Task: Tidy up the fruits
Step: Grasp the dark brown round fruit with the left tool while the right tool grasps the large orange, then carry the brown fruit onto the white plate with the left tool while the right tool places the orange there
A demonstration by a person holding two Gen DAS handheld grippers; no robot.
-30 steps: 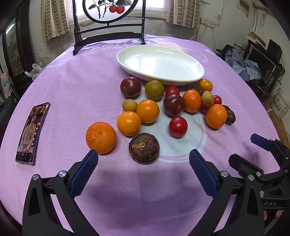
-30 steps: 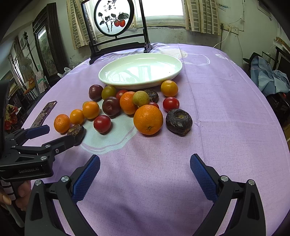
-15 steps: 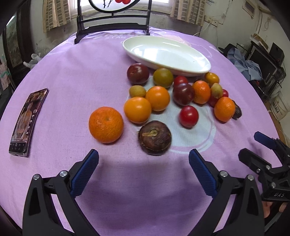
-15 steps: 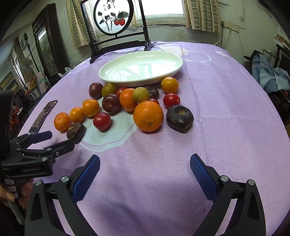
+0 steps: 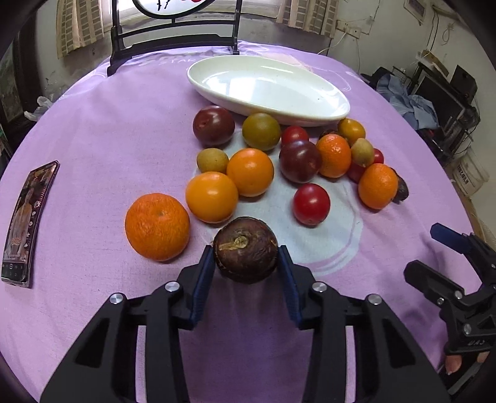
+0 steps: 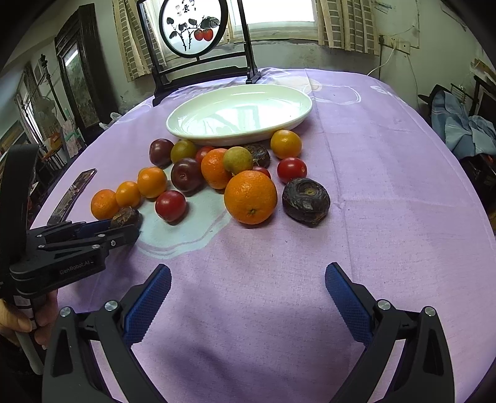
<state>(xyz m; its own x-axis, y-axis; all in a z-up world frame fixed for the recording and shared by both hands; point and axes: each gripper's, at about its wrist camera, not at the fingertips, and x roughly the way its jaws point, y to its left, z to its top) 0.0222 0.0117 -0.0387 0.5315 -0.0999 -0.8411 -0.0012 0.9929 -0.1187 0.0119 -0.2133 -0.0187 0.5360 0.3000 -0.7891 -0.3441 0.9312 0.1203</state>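
Left gripper [image 5: 246, 263] jaws pinching brown wrinkled fruit [image 5: 245, 250] | right gripper [image 6: 248, 294] jaws spread | risk: your lift nudges the mandarin [image 5: 157, 226] at 10 o'clock, rolling it.

A smartphone [image 5: 23, 220] lies flat on the purple tablecloth [image 5: 117, 130] at the left. At the far edge stands a dark wooden stand holding a round painted screen [image 6: 193, 26]. Beyond the table at the right, blue clothing [image 6: 462, 130] lies heaped.
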